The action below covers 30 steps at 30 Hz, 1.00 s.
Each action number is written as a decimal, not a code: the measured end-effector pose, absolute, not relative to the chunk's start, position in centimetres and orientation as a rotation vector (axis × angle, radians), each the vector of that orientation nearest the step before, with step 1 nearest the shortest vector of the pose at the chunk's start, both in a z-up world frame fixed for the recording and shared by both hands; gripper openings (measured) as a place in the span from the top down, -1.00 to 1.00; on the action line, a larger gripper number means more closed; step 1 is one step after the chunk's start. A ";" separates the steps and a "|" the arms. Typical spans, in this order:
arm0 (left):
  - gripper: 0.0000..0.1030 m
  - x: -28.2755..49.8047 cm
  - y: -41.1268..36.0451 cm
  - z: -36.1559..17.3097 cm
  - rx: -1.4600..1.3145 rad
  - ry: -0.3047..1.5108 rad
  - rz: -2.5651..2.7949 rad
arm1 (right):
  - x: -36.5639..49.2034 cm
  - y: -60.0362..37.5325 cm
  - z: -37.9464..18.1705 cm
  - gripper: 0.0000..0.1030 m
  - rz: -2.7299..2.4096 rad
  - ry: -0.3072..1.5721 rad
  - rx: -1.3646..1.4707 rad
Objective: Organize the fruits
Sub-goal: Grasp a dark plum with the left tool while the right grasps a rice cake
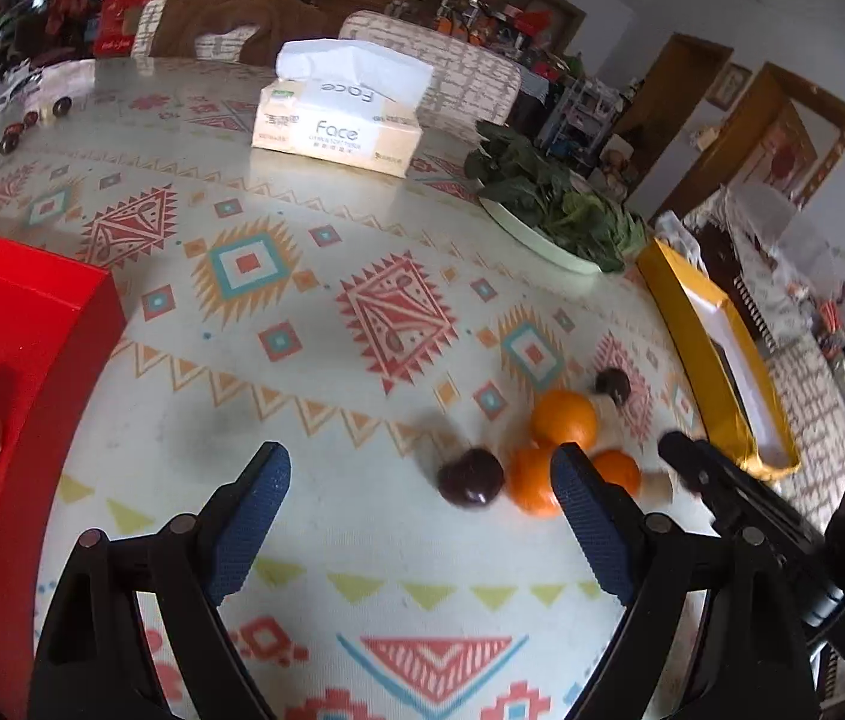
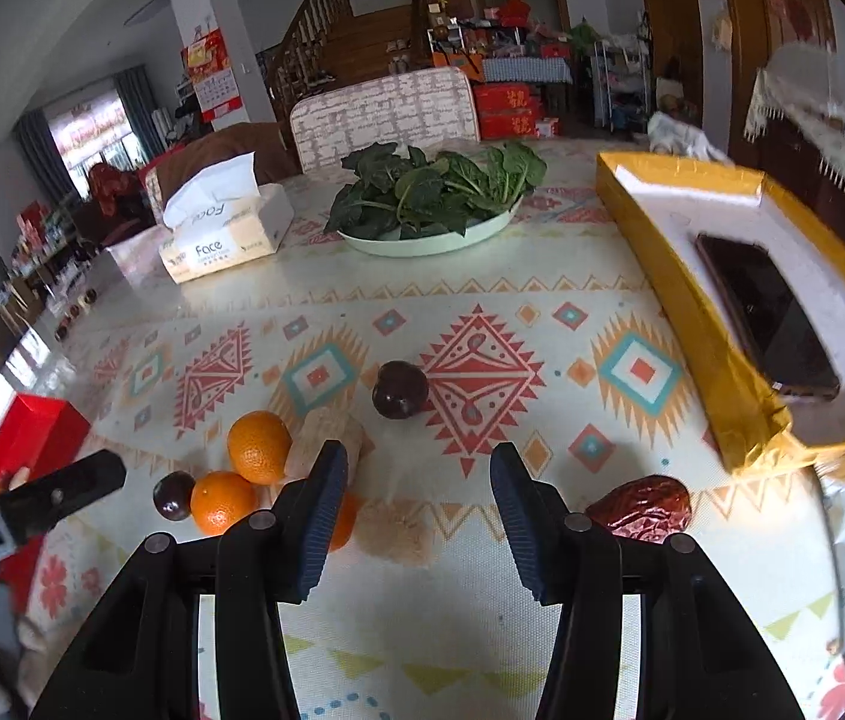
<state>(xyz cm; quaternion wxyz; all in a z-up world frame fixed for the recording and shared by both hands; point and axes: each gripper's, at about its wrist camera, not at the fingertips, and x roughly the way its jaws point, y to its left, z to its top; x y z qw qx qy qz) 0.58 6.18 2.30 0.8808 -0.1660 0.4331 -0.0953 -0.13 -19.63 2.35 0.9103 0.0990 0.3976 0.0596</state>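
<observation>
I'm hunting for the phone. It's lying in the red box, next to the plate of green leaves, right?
Not the red box. The phone lies in the yellow box, as the right wrist view shows. That box does sit beside the plate of leaves.

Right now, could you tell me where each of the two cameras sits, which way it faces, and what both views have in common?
Left wrist: sits on the left gripper, looking down and forward over the patterned table toward the tissue box; its own open blue-padded fingers show, with the red box at left.
Right wrist: sits on the right gripper, facing the plate of greens and yellow box; its empty fingers show, the other gripper's tip at left.
Shared: the oranges, dark fruits, tissue box, greens, both boxes.
</observation>
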 end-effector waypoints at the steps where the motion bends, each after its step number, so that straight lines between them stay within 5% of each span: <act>1: -0.71 0.8 6.5 2.0 -0.358 0.898 -0.193 | 0.0 -20.1 2.2 -0.05 0.133 0.831 0.232; 8: -0.70 1.4 7.1 1.0 -0.365 0.892 -0.208 | -0.1 -19.9 2.1 -0.05 0.218 0.847 0.282; 12: -0.16 1.0 6.2 1.2 -0.334 0.874 -0.267 | -0.6 -19.3 2.3 0.01 0.219 0.835 0.254; 15: 0.02 1.0 4.8 1.0 -0.292 0.888 -0.308 | -0.8 -19.0 2.1 0.18 0.230 0.846 0.236; 30: 0.07 -0.3 0.5 0.5 -0.031 0.904 -0.386 | -0.7 -20.0 1.4 0.26 0.161 0.865 0.233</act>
